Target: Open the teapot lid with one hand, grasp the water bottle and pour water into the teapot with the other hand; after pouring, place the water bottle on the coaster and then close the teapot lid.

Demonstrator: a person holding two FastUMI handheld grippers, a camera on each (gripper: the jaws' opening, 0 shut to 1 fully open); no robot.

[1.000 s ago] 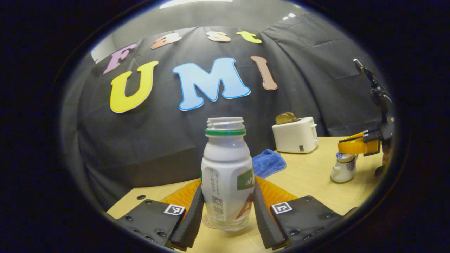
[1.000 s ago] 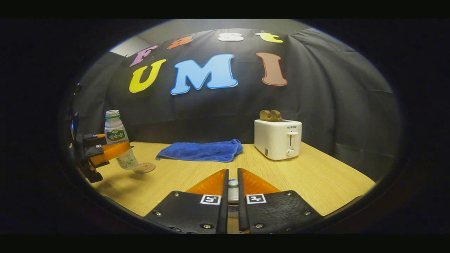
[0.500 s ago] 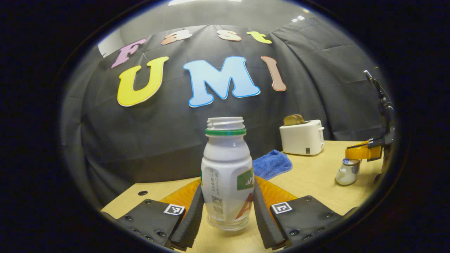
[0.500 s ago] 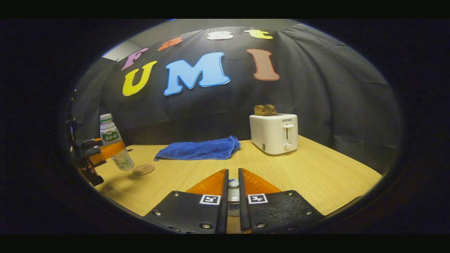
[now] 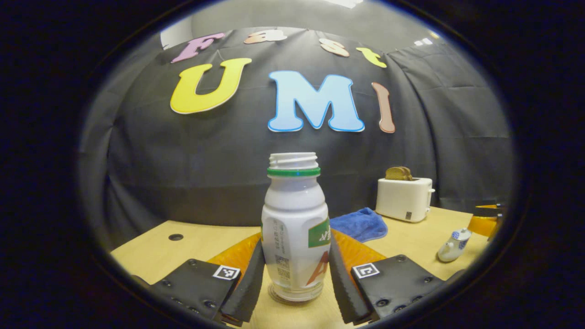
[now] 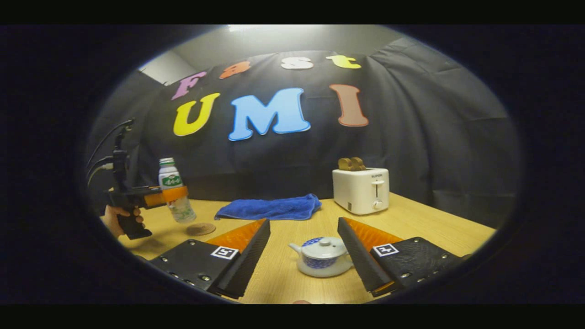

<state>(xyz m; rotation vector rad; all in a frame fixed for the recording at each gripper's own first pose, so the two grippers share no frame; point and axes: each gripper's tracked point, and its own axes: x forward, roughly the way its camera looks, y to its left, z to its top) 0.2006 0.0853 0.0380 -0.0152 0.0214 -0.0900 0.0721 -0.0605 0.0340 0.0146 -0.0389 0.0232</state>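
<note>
An uncapped white water bottle with a green neck ring stands between the fingers of my left gripper, which is shut on its lower body. In the right gripper view the same bottle leans a little in the left gripper, just left of a round brown coaster. My right gripper stands open, its fingers wide apart on either side of the blue-and-white teapot. The lid sits on the pot. From the left gripper view the teapot is at the far right, beside the right gripper.
A blue cloth lies at the back of the wooden table. A white toaster with bread in it stands at the back right. A hand grips the left gripper's handle.
My right gripper has opened, let go of the lid knob and drawn back, so the whole teapot shows. The left gripper has turned with the bottle still in it.
</note>
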